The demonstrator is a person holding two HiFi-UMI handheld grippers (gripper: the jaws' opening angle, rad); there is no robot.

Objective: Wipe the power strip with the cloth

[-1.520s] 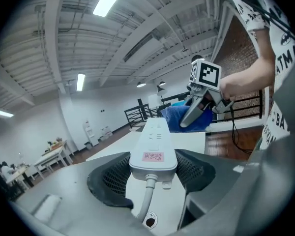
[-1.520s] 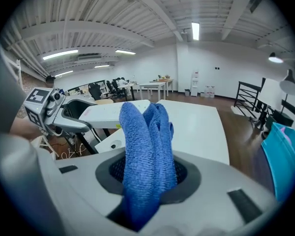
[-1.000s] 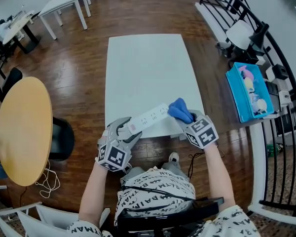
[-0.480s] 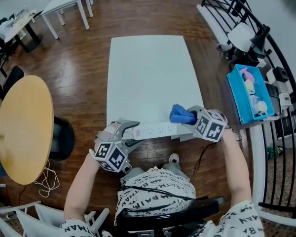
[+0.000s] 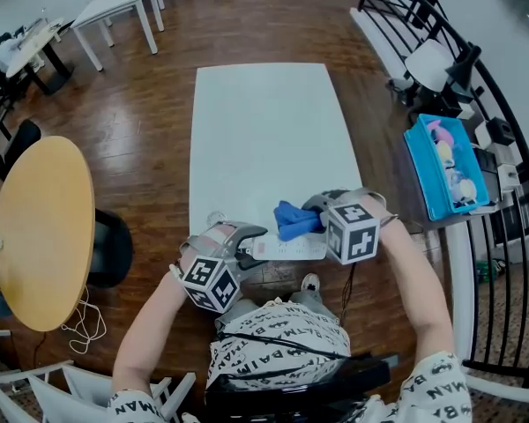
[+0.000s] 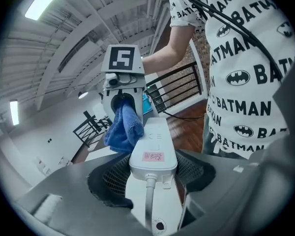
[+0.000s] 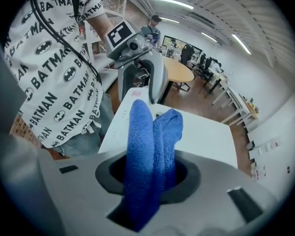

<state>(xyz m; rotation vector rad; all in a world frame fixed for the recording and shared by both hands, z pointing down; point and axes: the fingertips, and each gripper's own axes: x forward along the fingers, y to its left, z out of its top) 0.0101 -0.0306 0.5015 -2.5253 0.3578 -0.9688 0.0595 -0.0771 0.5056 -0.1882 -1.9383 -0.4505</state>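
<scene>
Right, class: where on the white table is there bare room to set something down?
Bare: the table, middle and far end, between its side edges. Crowded: the near edge, where the left hand-held gripper holds the strip and the right hand-held gripper holds the cloth against it.

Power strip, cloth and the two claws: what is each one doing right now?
power strip: clamped at its cord end in the left claw, with the cloth against its side.
cloth: bunched up and pinched in the right claw, touching the power strip.
left claw: shut on the power strip.
right claw: shut on the cloth.
</scene>
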